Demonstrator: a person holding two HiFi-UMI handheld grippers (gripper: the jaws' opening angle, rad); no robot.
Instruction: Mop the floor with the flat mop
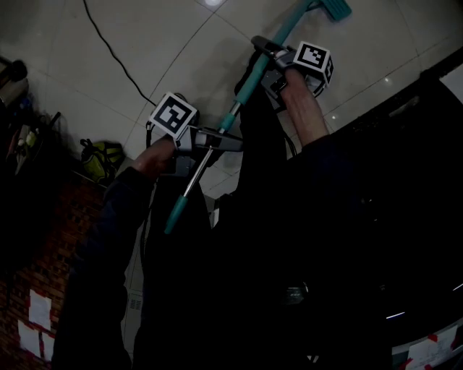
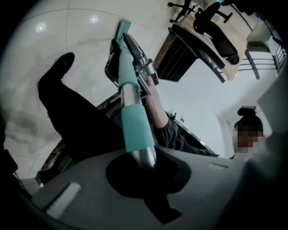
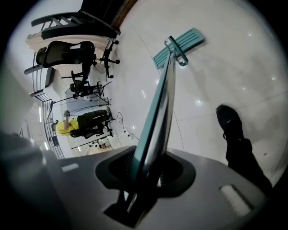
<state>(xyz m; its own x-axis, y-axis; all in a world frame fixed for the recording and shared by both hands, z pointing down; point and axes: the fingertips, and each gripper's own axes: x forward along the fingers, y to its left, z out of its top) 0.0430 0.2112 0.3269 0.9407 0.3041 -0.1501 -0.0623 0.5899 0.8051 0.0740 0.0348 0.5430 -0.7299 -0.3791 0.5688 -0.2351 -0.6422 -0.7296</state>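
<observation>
The flat mop has a teal and steel pole (image 1: 239,101) running from my left side up to its teal head (image 1: 334,8) on the white tile floor (image 1: 145,36). My left gripper (image 1: 217,139) is shut on the lower steel part of the pole, just above the teal end grip (image 1: 176,209). My right gripper (image 1: 273,58) is shut on the pole higher up. In the right gripper view the pole (image 3: 157,112) leads out to the mop head (image 3: 179,47) lying flat on the floor. In the left gripper view the teal sleeve (image 2: 135,126) rises from the jaws toward the right gripper (image 2: 135,58).
A black cable (image 1: 116,54) crosses the floor at upper left. A yellow-green object (image 1: 101,159) sits by a brick wall (image 1: 29,253) at left. My shoe (image 3: 230,123) stands near the pole. Office chairs (image 3: 67,54) and a desk (image 2: 216,40) lie farther off.
</observation>
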